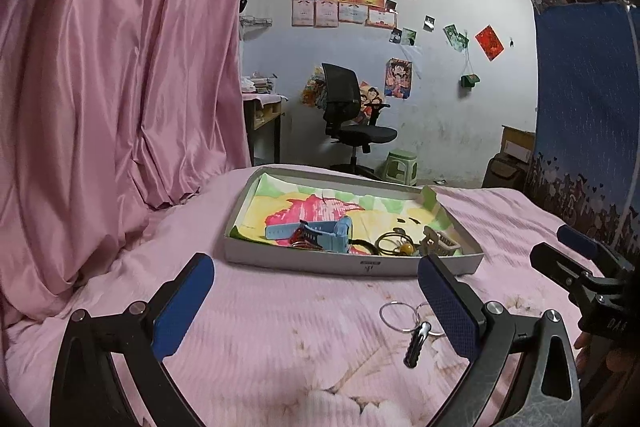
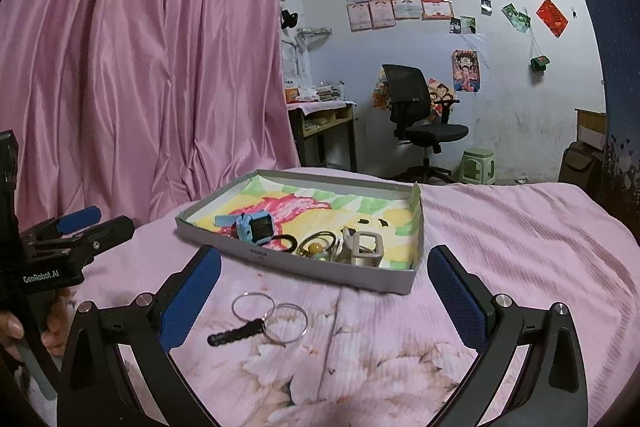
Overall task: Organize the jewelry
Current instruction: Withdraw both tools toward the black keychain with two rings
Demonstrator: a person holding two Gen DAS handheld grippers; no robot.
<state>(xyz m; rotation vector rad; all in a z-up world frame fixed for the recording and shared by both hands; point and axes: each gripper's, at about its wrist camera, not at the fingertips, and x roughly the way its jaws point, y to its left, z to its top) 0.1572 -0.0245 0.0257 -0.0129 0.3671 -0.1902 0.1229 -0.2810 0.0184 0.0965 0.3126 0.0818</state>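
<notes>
Lying loose on the pink bed cover, short of the box: key rings (image 2: 270,319), two steel loops joined, with a small black tag (image 2: 234,334) clipped on. Only piece outside the box.

Right gripper (image 2: 324,301): fingers (image 2: 190,301) spread wide, nothing held. Rings sit between them, nearer the left-hand finger. Tag's long axis runs roughly crosswise to the fingers, pointing toward the left-hand one.

Left gripper (image 1: 316,307): fingers (image 1: 450,307) also spread, empty. From this side the rings (image 1: 404,317) lie hard against the right-hand finger, partly hidden behind it; tag (image 1: 416,343) points back toward the camera.

Judgement: right gripper better centred on the rings; left would need shifting sideways first.

Beyond, on the bed: shallow grey box (image 2: 304,267), near edge just past the rings. Inside, along its near edge: blue watch (image 2: 254,227), hair ties (image 2: 316,241), white clip (image 2: 366,247).
</notes>
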